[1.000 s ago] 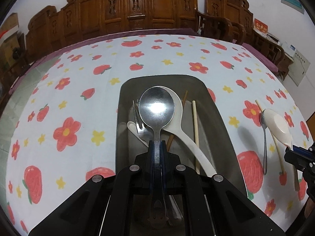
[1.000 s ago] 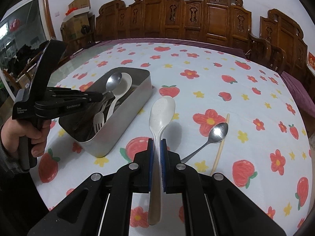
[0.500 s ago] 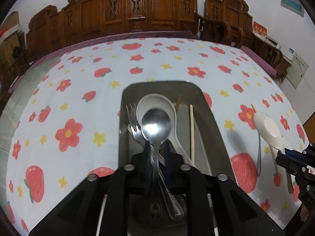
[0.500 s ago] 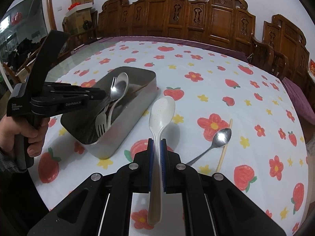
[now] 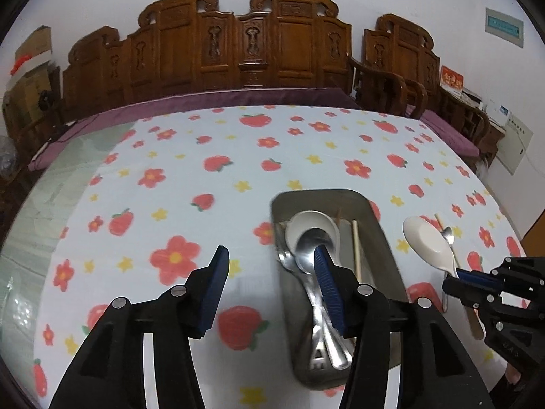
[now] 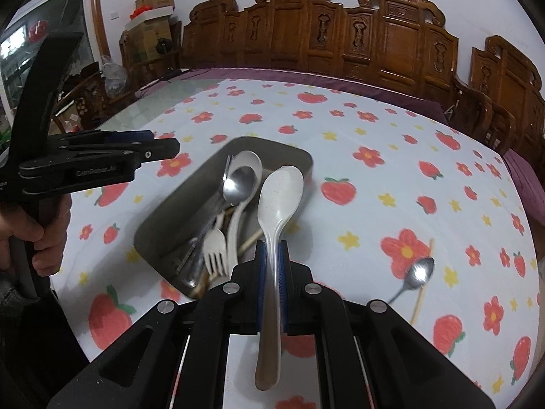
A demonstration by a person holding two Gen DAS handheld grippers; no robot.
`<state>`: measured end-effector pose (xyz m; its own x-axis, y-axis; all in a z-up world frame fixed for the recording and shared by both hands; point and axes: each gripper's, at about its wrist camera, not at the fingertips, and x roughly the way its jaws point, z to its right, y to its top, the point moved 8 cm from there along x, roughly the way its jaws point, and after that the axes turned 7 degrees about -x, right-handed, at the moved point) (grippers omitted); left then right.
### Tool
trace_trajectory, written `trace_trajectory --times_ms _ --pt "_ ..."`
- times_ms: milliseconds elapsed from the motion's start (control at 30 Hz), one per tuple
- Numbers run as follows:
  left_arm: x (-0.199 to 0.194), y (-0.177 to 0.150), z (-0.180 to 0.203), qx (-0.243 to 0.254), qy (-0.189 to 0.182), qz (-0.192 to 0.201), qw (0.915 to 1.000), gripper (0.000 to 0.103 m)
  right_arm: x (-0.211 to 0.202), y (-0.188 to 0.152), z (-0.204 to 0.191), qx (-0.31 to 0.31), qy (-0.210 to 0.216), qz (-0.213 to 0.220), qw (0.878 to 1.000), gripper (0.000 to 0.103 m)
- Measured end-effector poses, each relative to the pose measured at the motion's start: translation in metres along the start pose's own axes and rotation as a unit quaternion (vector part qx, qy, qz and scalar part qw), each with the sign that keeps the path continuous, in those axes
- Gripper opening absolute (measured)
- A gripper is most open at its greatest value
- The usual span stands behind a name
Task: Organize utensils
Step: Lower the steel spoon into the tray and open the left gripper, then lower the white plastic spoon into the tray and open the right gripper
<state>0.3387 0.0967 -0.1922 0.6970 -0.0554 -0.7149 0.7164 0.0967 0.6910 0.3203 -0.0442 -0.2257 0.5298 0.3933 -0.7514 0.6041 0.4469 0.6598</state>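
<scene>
A steel tray (image 5: 381, 238) (image 6: 180, 191) on the strawberry tablecloth holds a metal spoon (image 5: 311, 242) (image 6: 238, 184), a white spoon (image 5: 306, 220), a white fork (image 6: 215, 252) and a chopstick (image 5: 356, 248). My left gripper (image 5: 270, 252) (image 6: 163, 146) hovers over the tray's left rim. Its jaws are opening and nothing is between them. My right gripper (image 6: 271, 248) (image 5: 466, 277) is shut on the handle of a speckled white spoon (image 6: 281, 191) (image 5: 427, 242), whose bowl hangs over the tray's right side.
A small metal spoon (image 6: 420, 272) and a chopstick (image 6: 417, 310) lie on the cloth right of the tray. A person's hand (image 6: 44, 235) grips the left tool. Carved wooden chairs (image 5: 265, 44) line the table's far edge.
My left gripper let go of the metal spoon, which now lies in the tray, then opened and drew up and left. My right gripper carried the white spoon over toward the tray.
</scene>
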Motion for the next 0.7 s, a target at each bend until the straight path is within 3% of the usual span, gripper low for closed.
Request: trace_trajectory --times_ms 67,167,200,233,267,433,700 --pt "-0.003 0.002 -0.008 0.0 0.004 0.002 1.0 0.058 0.003 0.008 -0.005 0.001 0.004 0.003 1.0 0.008" --pt "-0.005 0.003 -0.017 -0.004 0.004 0.0 1.0 0.06 0.008 0.018 -0.009 0.004 0.01 0.006 1.0 0.008" --pt "-0.005 0.004 -0.019 -0.006 0.002 0.0 1.0 0.064 0.009 0.02 -0.011 0.004 0.011 0.007 1.0 0.008" --pt "-0.007 0.005 -0.021 -0.007 0.001 0.002 1.0 0.076 0.012 0.024 -0.013 0.005 0.012 0.007 1.0 0.008" --pt "-0.008 0.006 -0.022 -0.008 -0.001 0.005 1.0 0.079 0.014 0.028 -0.015 0.005 0.013 0.008 1.0 0.008" --pt "-0.01 0.008 -0.031 -0.012 0.001 0.009 0.9999 0.085 0.026 0.042 -0.02 0.016 0.02 0.01 1.0 0.008" --pt "-0.006 0.01 -0.047 -0.03 0.012 0.003 0.9995 0.086 0.06 0.055 -0.026 0.057 0.035 0.0 0.998 0.008"
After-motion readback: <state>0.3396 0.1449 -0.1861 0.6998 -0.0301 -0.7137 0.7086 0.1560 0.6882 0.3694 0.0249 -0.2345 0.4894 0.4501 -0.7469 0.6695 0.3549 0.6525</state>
